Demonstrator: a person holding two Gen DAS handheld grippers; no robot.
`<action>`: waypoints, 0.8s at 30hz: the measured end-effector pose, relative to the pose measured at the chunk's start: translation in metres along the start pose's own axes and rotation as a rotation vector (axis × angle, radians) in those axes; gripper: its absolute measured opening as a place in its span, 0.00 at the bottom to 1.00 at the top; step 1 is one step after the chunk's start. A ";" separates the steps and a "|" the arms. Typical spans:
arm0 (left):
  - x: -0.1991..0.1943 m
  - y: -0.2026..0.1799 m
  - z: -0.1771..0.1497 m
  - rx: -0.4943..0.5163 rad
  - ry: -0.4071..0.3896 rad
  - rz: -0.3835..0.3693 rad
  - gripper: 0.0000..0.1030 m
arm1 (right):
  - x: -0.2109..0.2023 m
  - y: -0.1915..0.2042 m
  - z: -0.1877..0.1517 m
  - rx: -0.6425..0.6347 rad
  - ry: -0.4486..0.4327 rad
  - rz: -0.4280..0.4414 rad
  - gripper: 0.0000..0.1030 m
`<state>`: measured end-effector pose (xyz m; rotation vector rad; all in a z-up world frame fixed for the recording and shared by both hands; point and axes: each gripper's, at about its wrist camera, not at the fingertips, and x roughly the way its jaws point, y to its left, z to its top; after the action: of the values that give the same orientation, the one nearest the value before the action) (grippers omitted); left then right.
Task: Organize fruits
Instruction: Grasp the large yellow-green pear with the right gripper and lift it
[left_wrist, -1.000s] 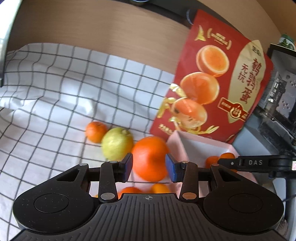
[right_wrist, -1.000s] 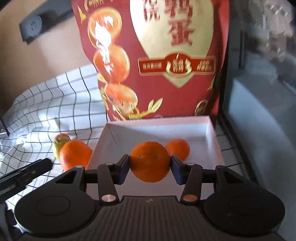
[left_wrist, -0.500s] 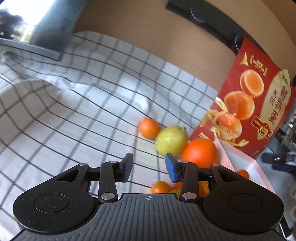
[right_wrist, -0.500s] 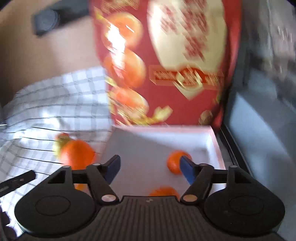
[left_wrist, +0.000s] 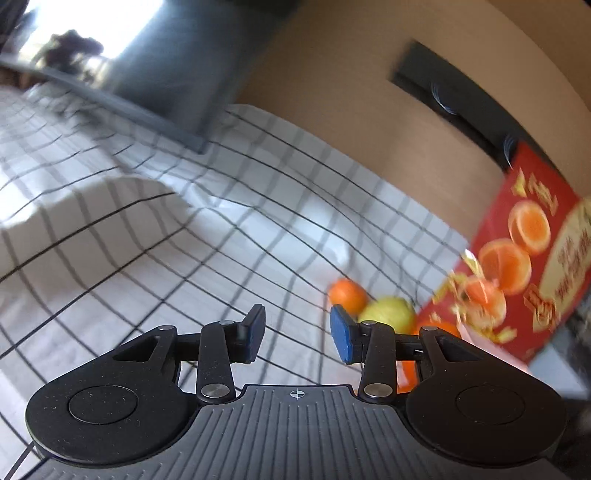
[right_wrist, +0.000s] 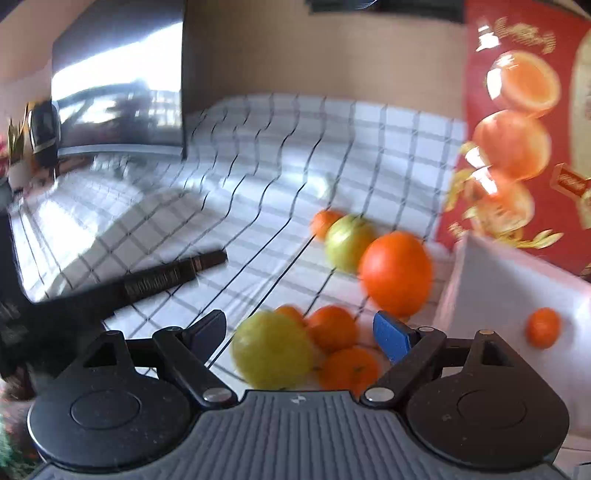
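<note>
My right gripper (right_wrist: 300, 334) is open and empty above a cluster of fruit on the checked cloth (right_wrist: 258, 173): a yellow fruit (right_wrist: 271, 349) and small oranges (right_wrist: 332, 326) lie between its fingers. A large orange (right_wrist: 397, 271) and a green-yellow fruit (right_wrist: 349, 238) lie beyond. A pink-white box (right_wrist: 491, 280) at the right holds a small orange (right_wrist: 543, 326). My left gripper (left_wrist: 297, 338) is open and empty over bare cloth (left_wrist: 184, 240), left of a small orange (left_wrist: 347, 295) and a green-yellow fruit (left_wrist: 388, 314).
A red snack bag (right_wrist: 524, 122) stands behind the box, also in the left wrist view (left_wrist: 528, 266). A dark monitor (right_wrist: 118, 81) stands at the back left. The left gripper's black finger (right_wrist: 166, 277) reaches in from the left. A wooden wall (left_wrist: 351, 118) backs the table.
My right gripper opened and dropped its orange in the box, then swung left over the fruit cluster. My left gripper swung left, away from the large orange.
</note>
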<state>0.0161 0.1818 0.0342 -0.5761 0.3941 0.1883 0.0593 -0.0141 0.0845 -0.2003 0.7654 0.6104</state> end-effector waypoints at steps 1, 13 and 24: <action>0.002 0.006 0.001 -0.031 0.003 0.003 0.42 | 0.009 0.005 -0.002 -0.016 0.010 -0.007 0.85; 0.010 0.023 0.003 -0.115 0.053 0.033 0.42 | 0.041 0.046 -0.024 -0.212 0.040 -0.188 0.69; 0.014 0.019 -0.002 -0.079 0.097 -0.001 0.42 | 0.008 0.042 -0.032 -0.162 0.039 -0.099 0.60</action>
<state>0.0231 0.1977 0.0175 -0.6647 0.4818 0.1764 0.0207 0.0116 0.0581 -0.3973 0.7394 0.5764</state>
